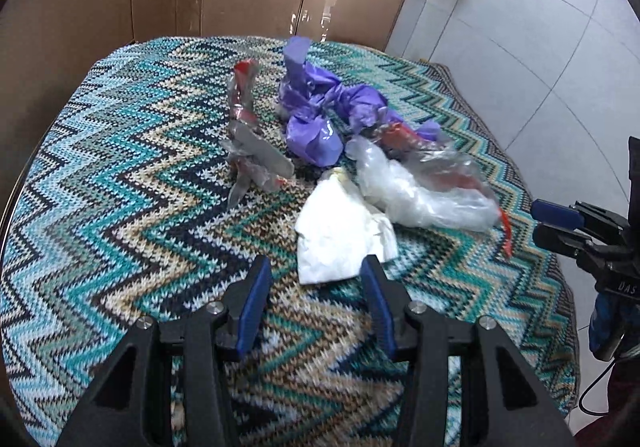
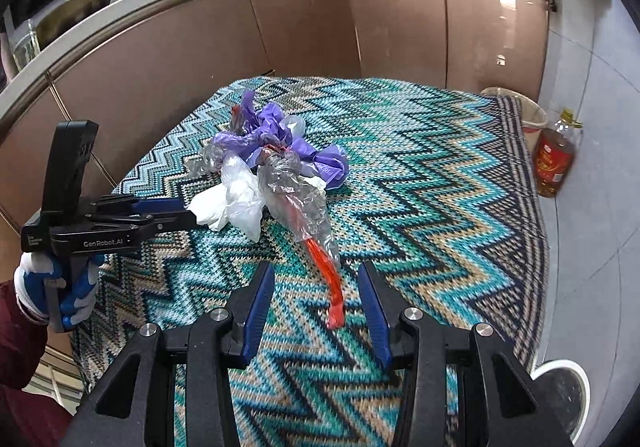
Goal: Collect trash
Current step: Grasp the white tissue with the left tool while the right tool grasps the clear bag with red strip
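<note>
Both grippers gape empty: left gripper (image 1: 316, 287) should straddle the white tissue (image 1: 340, 235), right gripper (image 2: 316, 287) pinch the wrapper's orange tail (image 2: 330, 279) squarely

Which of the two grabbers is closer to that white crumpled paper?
Left. The left gripper is open right at the paper's near edge. The right gripper, also open, sits further off, around the clear bag's red strip.
</note>
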`<state>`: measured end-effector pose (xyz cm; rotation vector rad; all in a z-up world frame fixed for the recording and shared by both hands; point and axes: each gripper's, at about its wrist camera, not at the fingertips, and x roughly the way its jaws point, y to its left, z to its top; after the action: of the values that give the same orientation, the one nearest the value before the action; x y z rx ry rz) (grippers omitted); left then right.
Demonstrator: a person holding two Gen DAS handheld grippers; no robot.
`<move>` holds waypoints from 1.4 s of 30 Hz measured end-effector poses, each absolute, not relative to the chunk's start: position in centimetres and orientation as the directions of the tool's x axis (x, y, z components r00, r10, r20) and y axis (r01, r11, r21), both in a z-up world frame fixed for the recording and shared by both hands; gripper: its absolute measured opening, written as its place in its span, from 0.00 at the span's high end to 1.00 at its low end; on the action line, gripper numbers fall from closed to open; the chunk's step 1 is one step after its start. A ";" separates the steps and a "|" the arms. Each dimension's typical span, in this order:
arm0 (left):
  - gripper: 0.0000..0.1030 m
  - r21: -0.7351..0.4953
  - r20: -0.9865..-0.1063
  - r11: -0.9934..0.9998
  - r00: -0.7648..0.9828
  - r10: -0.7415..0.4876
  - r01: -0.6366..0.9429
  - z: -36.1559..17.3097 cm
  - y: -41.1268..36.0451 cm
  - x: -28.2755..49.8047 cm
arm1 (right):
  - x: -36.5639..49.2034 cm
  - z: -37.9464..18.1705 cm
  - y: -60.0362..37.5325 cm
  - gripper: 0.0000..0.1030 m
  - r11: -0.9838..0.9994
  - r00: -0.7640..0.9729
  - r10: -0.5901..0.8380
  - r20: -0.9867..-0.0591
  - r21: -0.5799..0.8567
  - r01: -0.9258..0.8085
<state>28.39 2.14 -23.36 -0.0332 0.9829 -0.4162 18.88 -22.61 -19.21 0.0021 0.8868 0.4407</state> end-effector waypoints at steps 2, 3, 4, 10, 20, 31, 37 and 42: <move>0.56 -0.216 -0.800 0.920 0.480 -0.359 0.327 -23.6 2.1 28.7 | 19.5 -19.6 -22.4 0.60 0.908 0.541 0.375 -0.753 0.181 -0.378; 0.56 -0.217 -0.798 0.919 0.482 -0.362 0.330 -23.6 2.1 28.9 | 19.8 -19.7 -22.3 0.60 0.907 0.538 0.377 -0.754 0.182 -0.381; 0.56 -0.215 -0.798 0.918 0.482 -0.362 0.333 -23.7 2.0 29.1 | 20.2 -19.8 -22.3 0.60 0.906 0.536 0.378 -0.755 0.182 -0.383; 0.56 -0.216 -0.794 0.911 0.480 -0.372 0.351 -24.1 1.4 30.0 | 21.9 -20.2 -21.4 0.60 0.895 0.529 0.389 -0.754 0.173 -0.411; 0.66 -0.182 -0.792 0.900 0.483 -0.372 0.396 -24.4 0.3 29.9 | 23.5 -21.8 -20.3 0.64 0.879 0.498 0.410 -0.764 0.186 -0.438; 0.90 -0.194 -0.766 0.900 0.512 -0.387 0.391 -23.4 0.6 28.9 | 22.8 -21.8 -20.8 0.90 0.868 0.509 0.440 -0.740 0.206 -0.451; 0.91 -0.198 -0.741 0.901 0.542 -0.396 0.387 -21.9 1.5 27.2 | 20.8 -20.1 -20.8 0.91 0.869 0.543 0.442 -0.714 0.191 -0.457; 0.91 -0.195 -0.720 0.905 0.570 -0.394 0.379 -20.7 2.3 25.4 | 18.8 -18.3 -21.2 0.91 0.877 0.578 0.432 -0.692 0.173 -0.449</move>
<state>25.40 2.28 -20.67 -0.0192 0.8502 -0.4539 18.76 -21.18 -18.30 -0.0219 0.8039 0.5155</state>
